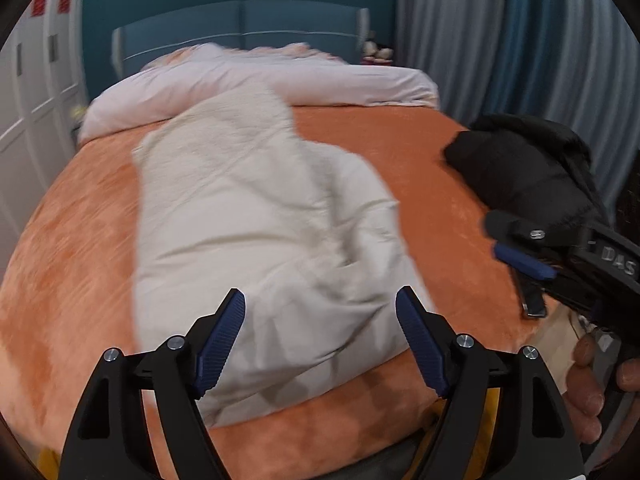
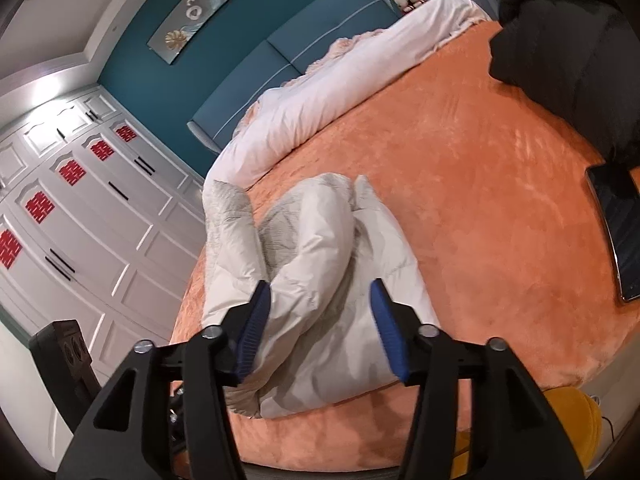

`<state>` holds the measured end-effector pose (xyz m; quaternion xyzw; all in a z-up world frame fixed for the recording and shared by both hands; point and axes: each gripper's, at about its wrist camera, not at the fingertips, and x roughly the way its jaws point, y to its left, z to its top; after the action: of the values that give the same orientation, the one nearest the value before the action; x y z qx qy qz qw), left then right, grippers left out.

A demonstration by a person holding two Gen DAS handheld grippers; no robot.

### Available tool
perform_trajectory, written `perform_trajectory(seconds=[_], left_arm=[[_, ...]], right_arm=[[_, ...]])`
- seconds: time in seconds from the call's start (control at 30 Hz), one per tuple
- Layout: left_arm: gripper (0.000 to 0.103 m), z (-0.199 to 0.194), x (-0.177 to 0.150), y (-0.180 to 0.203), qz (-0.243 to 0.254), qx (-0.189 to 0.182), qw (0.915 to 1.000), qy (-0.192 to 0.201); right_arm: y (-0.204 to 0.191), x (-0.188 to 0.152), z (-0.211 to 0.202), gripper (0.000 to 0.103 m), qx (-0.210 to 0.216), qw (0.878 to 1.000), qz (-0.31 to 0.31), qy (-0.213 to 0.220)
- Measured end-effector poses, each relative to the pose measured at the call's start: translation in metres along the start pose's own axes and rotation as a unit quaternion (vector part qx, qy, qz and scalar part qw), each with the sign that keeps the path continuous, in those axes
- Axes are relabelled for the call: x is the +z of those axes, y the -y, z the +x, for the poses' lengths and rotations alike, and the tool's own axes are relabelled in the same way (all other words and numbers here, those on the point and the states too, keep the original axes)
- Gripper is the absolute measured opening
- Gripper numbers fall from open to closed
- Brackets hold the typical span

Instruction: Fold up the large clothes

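The white padded coat (image 1: 256, 216) lies on the orange bed (image 1: 460, 208), partly folded into a long bundle, with its long axis running straight away from both sets of jaws toward the rolled pale duvet (image 1: 248, 80) at the head end. Its near end sits just ahead of and below the left gripper (image 1: 320, 336), whose jaws are spread wide and grasp nothing. The right gripper (image 2: 318, 328) is likewise released, empty, and hangs over the same near end, where the folded sleeves (image 2: 316, 232) lie lengthwise on top.

Both grippers are about equally near. The near hem lies between and just beyond each pair of jaws, so the next fold probably means gripping that end and carrying it away along the coat's length.

A black jacket (image 1: 524, 168) and a phone (image 2: 618, 232) lie well apart to the right.
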<state>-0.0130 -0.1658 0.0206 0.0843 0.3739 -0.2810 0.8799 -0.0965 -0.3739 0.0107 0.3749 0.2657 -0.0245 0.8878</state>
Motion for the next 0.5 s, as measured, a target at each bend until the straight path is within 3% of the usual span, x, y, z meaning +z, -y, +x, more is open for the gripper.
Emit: perform_trajectory(seconds=[0.23,0.3,0.5], left_arm=[[0.075,-0.021,-0.010,-0.040,-0.042,0.050,0.9976,-0.022],[0.075,-0.021,-0.014,-0.049,-0.053,0.059,0.9964,-0.030],[0.075,-0.022,-0.031,-0.066,-0.072,0.071,0.9937,-0.048]], right_arm=[[-0.027,-0.004,0.003,0.060,0.007,0.999,-0.030,-0.012],[-0.034,-0.006,0.007,0.066,0.008,0.999,-0.035,-0.019],[-0.052,-0.009,0.014,0.072,0.003,0.998,-0.060,-0.025]])
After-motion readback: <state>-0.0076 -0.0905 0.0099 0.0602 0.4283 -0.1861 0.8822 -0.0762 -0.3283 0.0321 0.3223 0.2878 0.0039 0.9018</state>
